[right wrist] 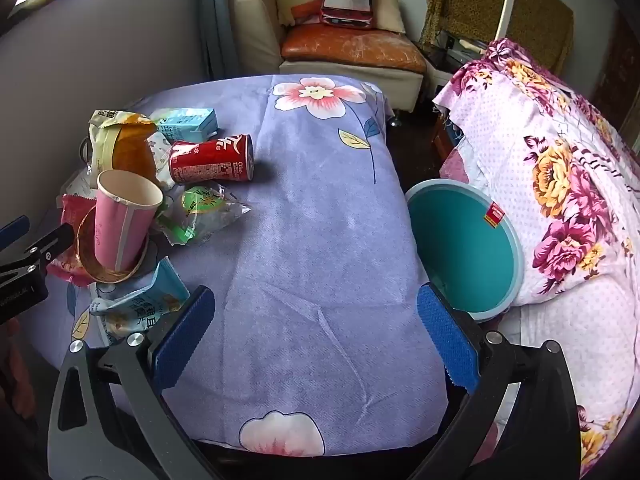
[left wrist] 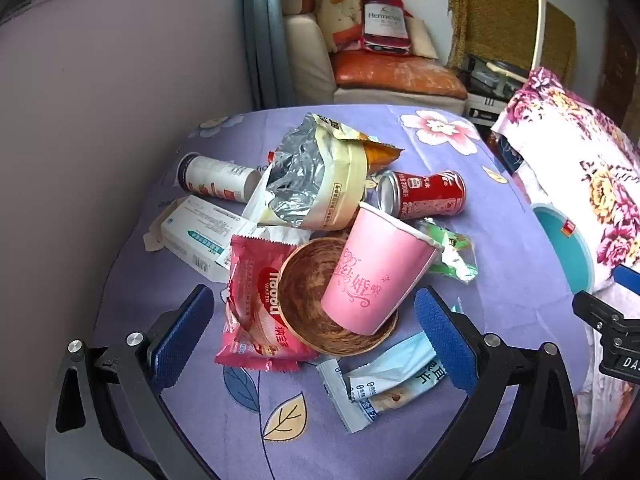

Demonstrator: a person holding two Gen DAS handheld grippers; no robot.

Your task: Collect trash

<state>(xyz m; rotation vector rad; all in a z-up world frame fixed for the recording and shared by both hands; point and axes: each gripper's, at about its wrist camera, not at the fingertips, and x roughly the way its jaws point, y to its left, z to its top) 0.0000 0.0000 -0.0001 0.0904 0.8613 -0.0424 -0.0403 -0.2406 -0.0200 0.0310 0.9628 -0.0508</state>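
- Trash lies heaped on the bench (left wrist: 500, 240) under its purple flowered cloth; the left wrist view counts one pink paper cup (left wrist: 374, 276), one woven bowl (left wrist: 308, 300), one red can (left wrist: 424, 196), one white bottle (left wrist: 220, 180), one white carton (left wrist: 200, 236), one foil bag (left wrist: 316, 184) and three small wrappers.
- Left tool (left wrist: 316, 340) hangs open and empty, its blue pads either side of the bowl and cup, touching neither.
- Red wrapper (left wrist: 256, 304) reads "WAFER"; a red bag (left wrist: 384, 20) on the far chair reads "Hennessy".
- Right wrist view: the same heap lies at the left, well apart from the right tool (right wrist: 316, 340), which gapes open over bare cloth.
- One teal bin (right wrist: 464, 240) leans just right of this tool, beside the bench edge.
- Bag lettering here reads "Hennessy V.S.O.P".
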